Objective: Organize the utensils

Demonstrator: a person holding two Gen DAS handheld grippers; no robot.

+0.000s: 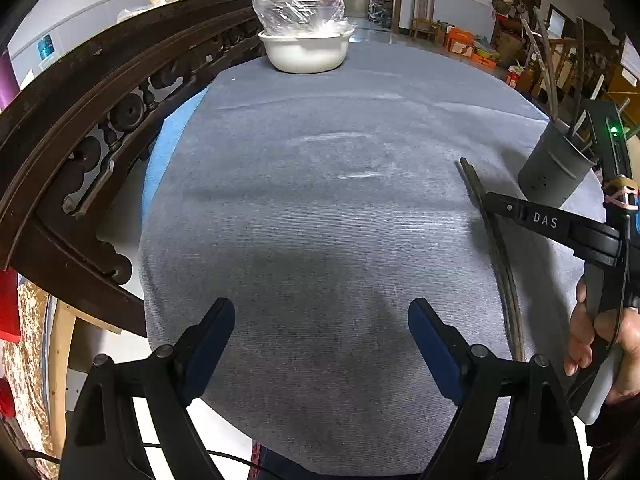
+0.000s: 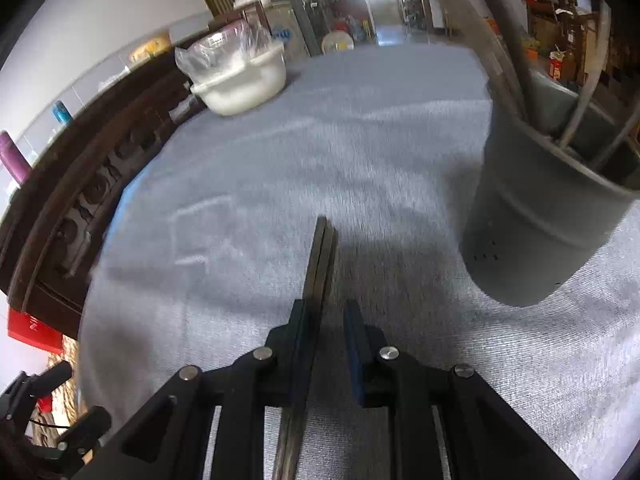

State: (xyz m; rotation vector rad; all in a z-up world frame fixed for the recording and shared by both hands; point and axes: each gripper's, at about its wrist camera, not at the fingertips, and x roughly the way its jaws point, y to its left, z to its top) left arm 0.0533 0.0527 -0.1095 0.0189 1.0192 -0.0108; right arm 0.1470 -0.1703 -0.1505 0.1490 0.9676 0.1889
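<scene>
The left gripper hangs over the grey-clothed desk with its jaws spread wide and nothing between them. Just beside it, the right gripper has its jaws drawn narrow around a pair of dark chopsticks; the left jaw is against them, though a slim gap shows on the right, so a firm grasp is uncertain. Beyond stands a grey utensil holder with utensils upright inside. Farthest back sits a white basin covered in clear plastic.
</scene>
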